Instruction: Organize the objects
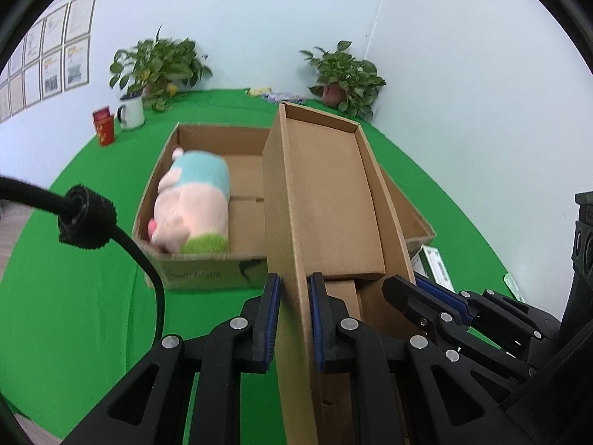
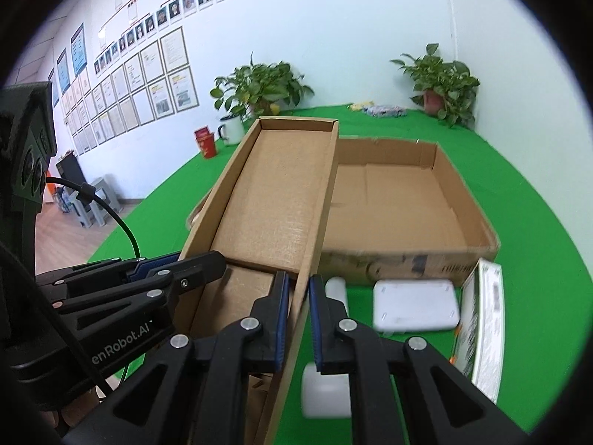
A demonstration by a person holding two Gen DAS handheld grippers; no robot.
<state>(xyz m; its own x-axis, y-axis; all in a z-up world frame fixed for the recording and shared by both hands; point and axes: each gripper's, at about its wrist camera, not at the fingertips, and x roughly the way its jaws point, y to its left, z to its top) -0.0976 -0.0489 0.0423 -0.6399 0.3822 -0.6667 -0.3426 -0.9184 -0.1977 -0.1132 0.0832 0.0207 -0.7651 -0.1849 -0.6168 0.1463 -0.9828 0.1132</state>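
Note:
A long narrow cardboard box (image 1: 333, 193) is held tilted above a wide shallow cardboard box (image 1: 207, 259) on the green table. My left gripper (image 1: 292, 319) is shut on the narrow box's left wall. My right gripper (image 2: 298, 319) is shut on the narrow box's (image 2: 274, 200) right wall; it also shows in the left wrist view (image 1: 426, 296). A pink and blue plush toy (image 1: 192, 204) lies in the wide box's left part. The wide box (image 2: 478, 218) looks bare inside in the right wrist view.
A white flat case (image 2: 415, 306), a white bottle (image 2: 326, 393) and a green-white carton (image 2: 485, 330) lie near the front. A red can (image 1: 103, 126), a white mug (image 1: 131, 111) and two potted plants (image 1: 159, 66) (image 1: 344, 78) stand at the back.

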